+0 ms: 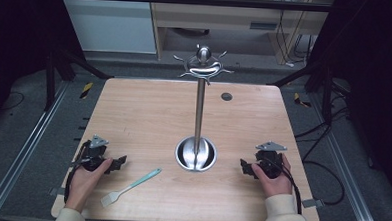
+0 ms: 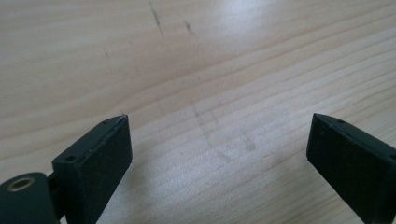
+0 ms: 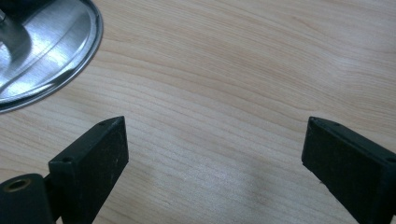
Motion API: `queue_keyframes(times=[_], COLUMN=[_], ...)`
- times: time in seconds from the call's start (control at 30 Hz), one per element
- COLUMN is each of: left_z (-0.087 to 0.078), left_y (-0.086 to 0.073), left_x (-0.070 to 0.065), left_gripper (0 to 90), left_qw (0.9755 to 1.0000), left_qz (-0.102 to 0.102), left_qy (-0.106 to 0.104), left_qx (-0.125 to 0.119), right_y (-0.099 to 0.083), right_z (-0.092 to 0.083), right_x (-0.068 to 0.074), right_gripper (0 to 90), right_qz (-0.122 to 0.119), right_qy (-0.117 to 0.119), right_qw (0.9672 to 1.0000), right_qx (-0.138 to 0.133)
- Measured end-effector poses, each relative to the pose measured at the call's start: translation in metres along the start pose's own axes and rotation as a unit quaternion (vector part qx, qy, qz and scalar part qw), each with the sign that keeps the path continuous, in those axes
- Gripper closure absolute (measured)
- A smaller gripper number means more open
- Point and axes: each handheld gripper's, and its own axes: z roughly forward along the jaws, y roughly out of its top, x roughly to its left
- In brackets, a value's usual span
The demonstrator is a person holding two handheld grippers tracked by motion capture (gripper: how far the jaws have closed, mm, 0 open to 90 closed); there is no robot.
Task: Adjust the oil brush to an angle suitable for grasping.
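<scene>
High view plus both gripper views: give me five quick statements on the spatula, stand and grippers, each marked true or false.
1. The spatula lies flat on the table, between the left gripper and the stand's base. True.
2. The left gripper is shut on the spatula. False: its jaws stand wide apart over bare wood.
3. The metal stand is upright at the middle of the table. True.
4. A utensil hangs from the stand's hooks. False: none hangs there.
5. The right gripper is open, with the stand's base to its left in its own view. True.
</scene>
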Motion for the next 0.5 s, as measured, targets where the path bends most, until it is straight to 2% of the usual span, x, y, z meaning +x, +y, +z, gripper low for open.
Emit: queue_keyframes(times=[0.1, 0.17, 0.27, 0.37, 0.5], left_z=[-0.007, -0.016, -0.021, -0.022, -0.023], left_y=[0.004, 0.008, 0.009, 0.01, 0.011], left_x=[-0.003, -0.01, -0.017, -0.02, -0.028], left_gripper=[6.6, 7.5, 11.4, 21.8, 42.5], left_qw=[1.0, 0.9996, 0.9993, 0.9991, 0.9985], left_qz=[0.002, 0.016, 0.022, 0.03, 0.05], left_qy=[-0.002, -0.006, -0.009, -0.007, -0.013], left_qx=[-0.009, -0.022, -0.03, -0.028, -0.02], right_y=[0.0, 0.0, 0.0, 0.0, 0.0], right_z=[0.0, -0.001, 0.0, 0.0, -0.001], right_x=[0.001, 0.001, 0.0, 0.0, 0.0], right_gripper=[7.8, 7.8, 7.8, 7.8, 7.8], right_qz=[-0.001, -0.001, 0.001, 0.002, 0.003], right_qy=[0.003, 0.0, 0.0, 0.001, 0.002], right_qw=[1.0, 1.0, 1.0, 1.0, 1.0], right_qx=[-0.001, 0.0, 0.0, 0.0, -0.001])
